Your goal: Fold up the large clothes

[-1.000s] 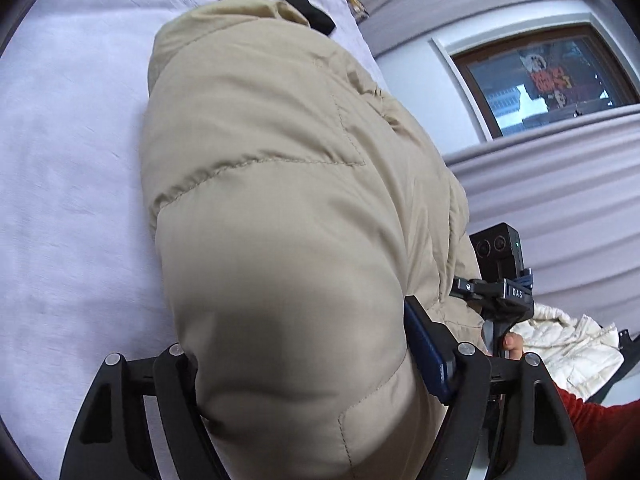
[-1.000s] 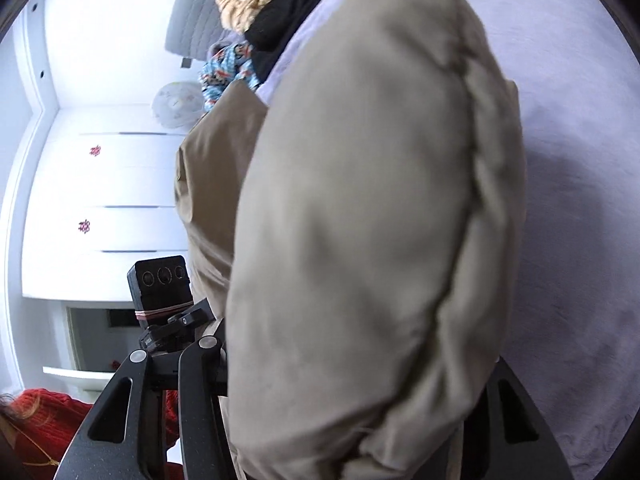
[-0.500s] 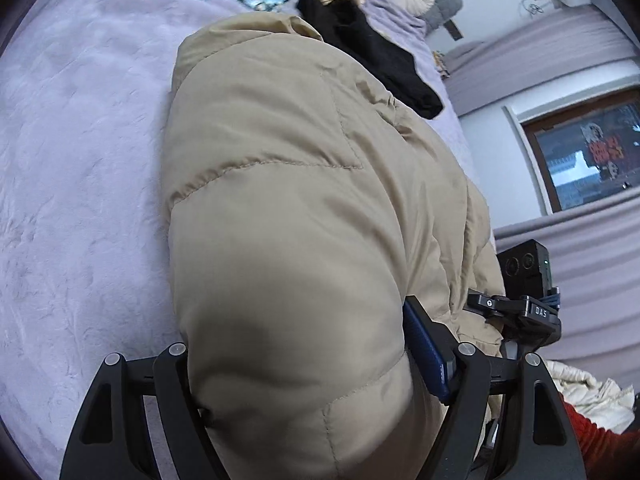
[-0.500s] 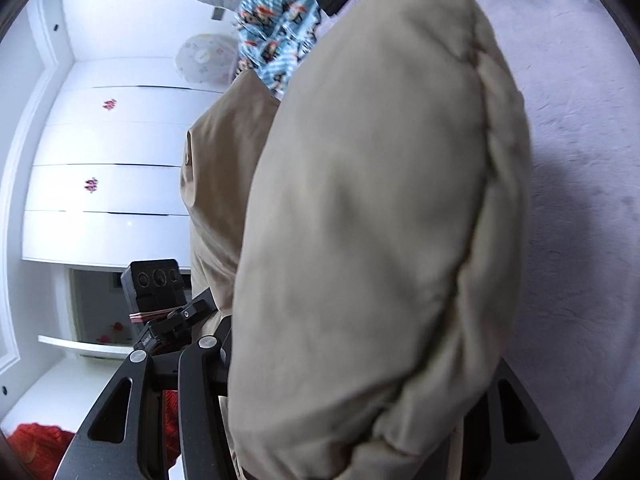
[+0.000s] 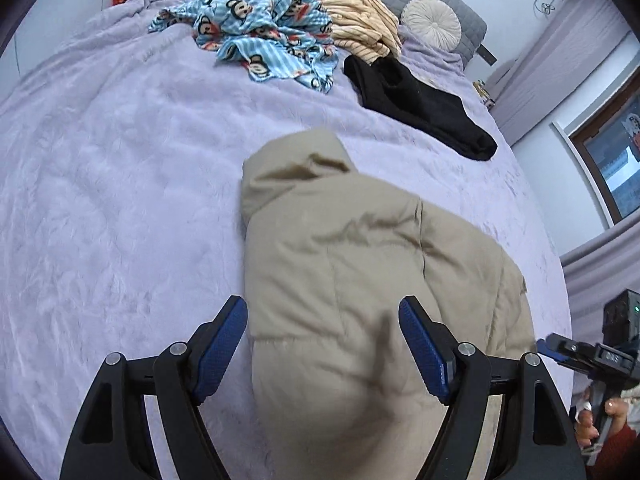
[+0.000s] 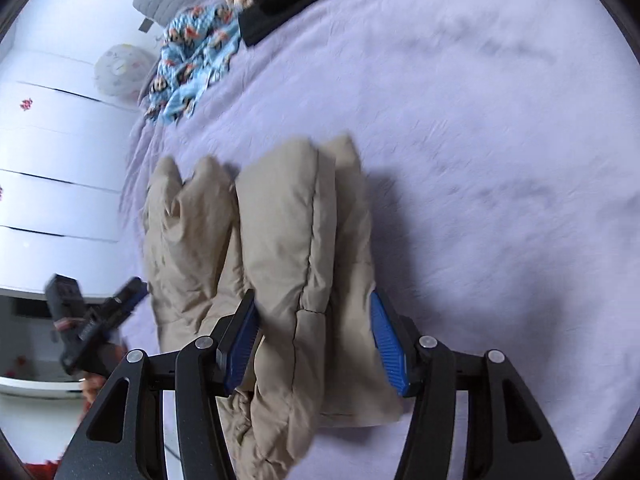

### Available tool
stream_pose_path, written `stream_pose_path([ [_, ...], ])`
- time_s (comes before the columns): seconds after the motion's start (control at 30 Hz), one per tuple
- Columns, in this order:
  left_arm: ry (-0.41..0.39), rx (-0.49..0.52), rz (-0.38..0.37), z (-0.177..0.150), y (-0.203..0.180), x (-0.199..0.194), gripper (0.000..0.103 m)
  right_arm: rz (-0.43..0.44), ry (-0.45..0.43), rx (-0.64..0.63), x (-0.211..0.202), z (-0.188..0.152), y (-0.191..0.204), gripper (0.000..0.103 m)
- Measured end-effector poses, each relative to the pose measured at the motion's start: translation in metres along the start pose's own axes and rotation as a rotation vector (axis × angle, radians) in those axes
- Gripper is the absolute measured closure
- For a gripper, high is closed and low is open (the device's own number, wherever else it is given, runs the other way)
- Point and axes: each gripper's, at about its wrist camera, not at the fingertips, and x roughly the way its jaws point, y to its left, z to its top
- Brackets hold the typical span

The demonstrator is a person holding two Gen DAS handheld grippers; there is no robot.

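Note:
A beige puffer jacket (image 5: 360,280) lies folded in thick layers on the lilac bed (image 5: 120,200). My left gripper (image 5: 322,320) is open, its blue pads on either side of the jacket's near end with a gap to the cloth. In the right wrist view the jacket (image 6: 288,240) shows as stacked folds. My right gripper (image 6: 314,320) is open around its near edge; whether the pads touch the cloth I cannot tell. The right gripper also shows in the left wrist view (image 5: 580,354), and the left gripper in the right wrist view (image 6: 120,304).
At the bed's far end lie a blue monkey-print garment (image 5: 264,28), a cream striped garment (image 5: 360,20), a black garment (image 5: 416,104) and a round pillow (image 5: 432,20). White drawers (image 6: 52,140) stand left of the bed. A window (image 5: 612,152) is to the right.
Both grippers have opened and let go of the jacket. The jacket went down onto the bed, and both grippers have drawn back from it.

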Motion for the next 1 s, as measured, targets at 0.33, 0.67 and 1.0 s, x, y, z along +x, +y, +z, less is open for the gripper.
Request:
stream_pose_path([
  [0.33,0.057,0.204,0.096,0.022,-0.122,0.087,0.024,0.056,0.024,-0.228,0.006,-0.041,0.105,0.055],
  [0.67,0.068,0.319,0.181,0.004,-0.160,0.102,0.023,-0.108,0.125,-0.208,0.038,-0.086,0.071,0.061],
  [1.0,0.090,0.311,0.258,-0.010,-0.155,0.062,0.021,-0.120,0.129,-0.187,0.061,-0.077,0.067,0.062],
])
